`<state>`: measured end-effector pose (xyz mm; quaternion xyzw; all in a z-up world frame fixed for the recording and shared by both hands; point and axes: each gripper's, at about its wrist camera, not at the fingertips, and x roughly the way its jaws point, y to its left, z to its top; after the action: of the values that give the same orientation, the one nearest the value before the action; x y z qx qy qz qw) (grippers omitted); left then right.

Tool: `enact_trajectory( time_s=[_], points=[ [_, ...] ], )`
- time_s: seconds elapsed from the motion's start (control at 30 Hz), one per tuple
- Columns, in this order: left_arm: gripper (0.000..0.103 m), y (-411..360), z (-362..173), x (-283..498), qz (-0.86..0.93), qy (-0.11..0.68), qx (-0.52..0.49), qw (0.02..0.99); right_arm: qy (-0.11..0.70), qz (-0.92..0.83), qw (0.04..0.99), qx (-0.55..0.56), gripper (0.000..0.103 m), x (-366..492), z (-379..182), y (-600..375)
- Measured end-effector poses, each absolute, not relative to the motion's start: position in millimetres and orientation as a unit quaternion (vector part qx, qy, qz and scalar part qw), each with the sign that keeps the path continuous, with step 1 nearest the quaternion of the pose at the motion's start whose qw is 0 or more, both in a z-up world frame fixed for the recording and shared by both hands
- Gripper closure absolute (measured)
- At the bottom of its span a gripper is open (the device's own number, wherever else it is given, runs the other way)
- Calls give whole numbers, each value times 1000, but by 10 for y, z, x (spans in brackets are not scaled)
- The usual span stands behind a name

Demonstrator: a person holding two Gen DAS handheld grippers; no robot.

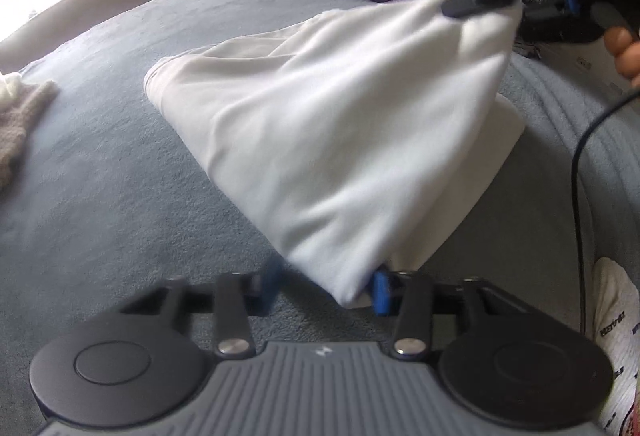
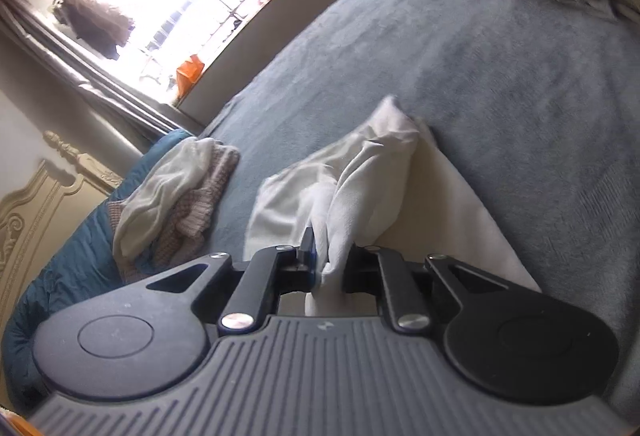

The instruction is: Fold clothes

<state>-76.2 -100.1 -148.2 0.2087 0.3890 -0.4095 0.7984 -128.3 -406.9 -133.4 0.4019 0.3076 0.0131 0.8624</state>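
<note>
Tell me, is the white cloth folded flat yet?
Not yet. The white cloth is partly folded, but one layer is lifted off the bed, pinched by the right gripper and touching the left gripper.

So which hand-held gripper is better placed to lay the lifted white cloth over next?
Probably the right hand-held gripper: it pinches the raised corner of the white garment. The left hand-held gripper sits low at the near corner, fingers apart, seemingly not clamped.
</note>
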Motion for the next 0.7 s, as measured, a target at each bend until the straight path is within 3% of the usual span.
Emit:
enact_trajectory(
  time_s=[0.13, 0.23, 0.27, 0.33, 0.4, 0.43, 0.6, 0.7],
  points=[
    [63, -1007, -1510, -768, -407, 388, 215, 799, 344, 39, 832, 433, 87, -1291, -1539, -4111],
    [63, -997, -1521, -782, -406, 382, 218, 801, 357, 40, 815, 456, 71, -1314, -1660, -4143],
    [66, -994, -1521, -789, -406, 379, 219, 802, 359, 45, 810, 462, 63, -1317, -1688, -4141],
    [76, -956, -1504, -805, -406, 370, 214, 808, 373, 60, 801, 465, 56, -1292, -1734, -4093],
    [82, -905, -1472, -821, -404, 360, 209, 815, 390, 53, 814, 427, 69, -1255, -1706, -3993],
    [84, -906, -1471, -842, -405, 355, 217, 814, 397, 46, 826, 398, 94, -1240, -1662, -3938],
    [87, -916, -1469, -952, -410, 329, 260, 810, 382, 28, 866, 323, 95, -1332, -1331, -3855],
    [88, -922, -1468, -1018, -413, 314, 286, 806, 418, 8, 848, 325, 95, -1342, -1516, -3923]
  ],
)
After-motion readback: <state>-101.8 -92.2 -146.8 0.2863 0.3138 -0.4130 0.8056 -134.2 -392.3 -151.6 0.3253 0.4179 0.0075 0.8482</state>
